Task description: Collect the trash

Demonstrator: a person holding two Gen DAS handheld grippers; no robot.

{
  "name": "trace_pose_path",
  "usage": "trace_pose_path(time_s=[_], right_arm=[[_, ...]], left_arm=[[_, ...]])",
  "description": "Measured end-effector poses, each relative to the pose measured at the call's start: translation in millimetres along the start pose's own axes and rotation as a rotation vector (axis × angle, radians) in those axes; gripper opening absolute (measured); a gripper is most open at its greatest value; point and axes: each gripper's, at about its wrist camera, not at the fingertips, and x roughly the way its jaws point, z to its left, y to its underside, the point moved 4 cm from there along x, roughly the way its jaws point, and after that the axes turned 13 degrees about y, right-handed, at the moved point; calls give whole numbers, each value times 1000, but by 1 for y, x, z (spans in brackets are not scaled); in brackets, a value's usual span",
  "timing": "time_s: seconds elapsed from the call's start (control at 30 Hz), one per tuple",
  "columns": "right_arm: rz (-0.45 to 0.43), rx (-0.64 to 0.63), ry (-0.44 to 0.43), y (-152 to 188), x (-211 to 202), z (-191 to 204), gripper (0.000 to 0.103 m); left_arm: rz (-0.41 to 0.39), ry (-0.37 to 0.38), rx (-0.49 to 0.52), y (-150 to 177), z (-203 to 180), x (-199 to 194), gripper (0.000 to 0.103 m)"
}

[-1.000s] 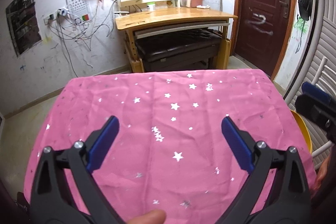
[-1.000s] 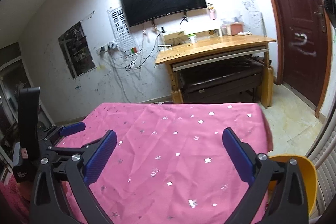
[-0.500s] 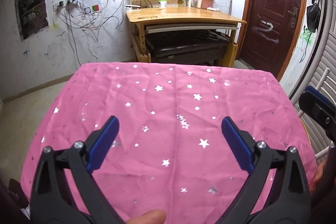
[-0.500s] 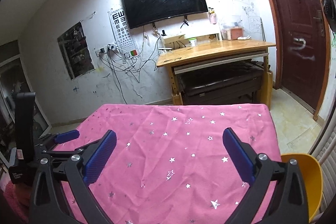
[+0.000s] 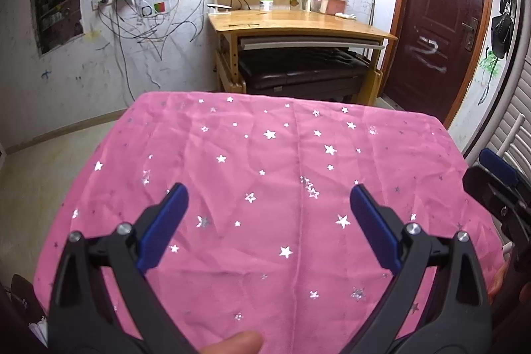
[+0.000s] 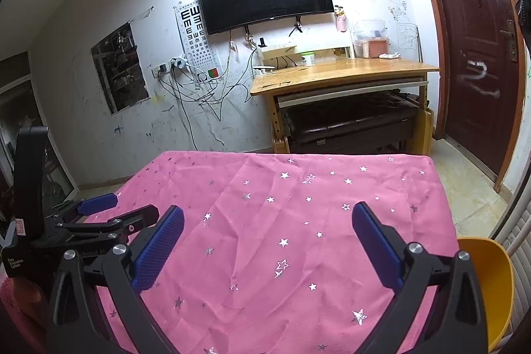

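The left hand-held gripper [image 5: 267, 208] hangs above the near part of the pink star-print cloth [image 5: 272, 175] covering the surface, blue pads spread wide with nothing between them. Beside it, the right hand-held gripper [image 6: 265, 226] is spread just as wide and equally empty. A yellow bin [image 6: 488, 284] sits off the right edge. I can't spot any trash.

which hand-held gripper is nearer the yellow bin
Right. The right hand-held gripper hangs over the pink cloth with the yellow bin just past its right finger; the left hand-held gripper is farther left.
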Motion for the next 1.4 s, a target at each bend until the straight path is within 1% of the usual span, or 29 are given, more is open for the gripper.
trace_pose_path(time_s=[0.3,1.4], right_arm=[[-4,-11,8,-1,1,4,95],[-13,-19,19,0,-8,0,95]], left_arm=[[0,1,2,0,0,1,94],[-4,0,6,5,-3,-1,94]])
